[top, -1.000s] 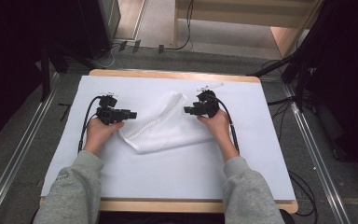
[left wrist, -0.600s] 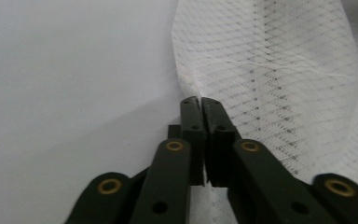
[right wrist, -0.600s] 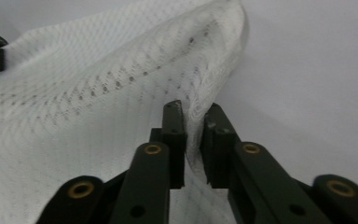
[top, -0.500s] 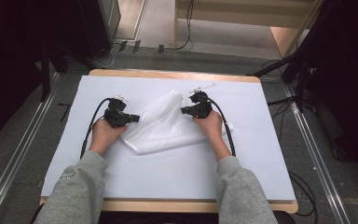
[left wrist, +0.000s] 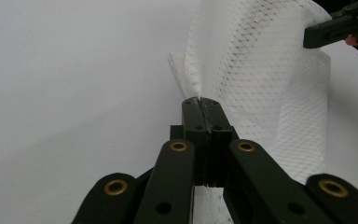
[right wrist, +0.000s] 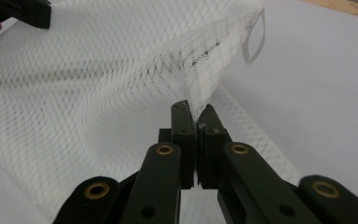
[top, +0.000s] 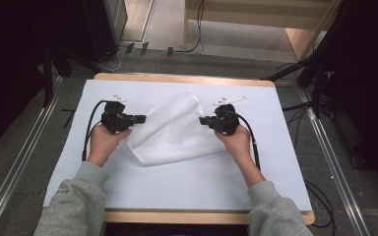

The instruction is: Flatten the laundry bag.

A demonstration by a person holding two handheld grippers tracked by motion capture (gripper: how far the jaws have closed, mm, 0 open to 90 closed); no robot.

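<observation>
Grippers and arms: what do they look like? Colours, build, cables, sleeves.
Both the left gripper and right gripper are black, each with two flat linkage arms pinned by brass-coloured rivets and ending in narrow rectangular jaws. A pale three-cornered plate tops each body. A black cable loops back from each along the hand. The person wears grey sweatshirt sleeves with ribbed cuffs.
</observation>
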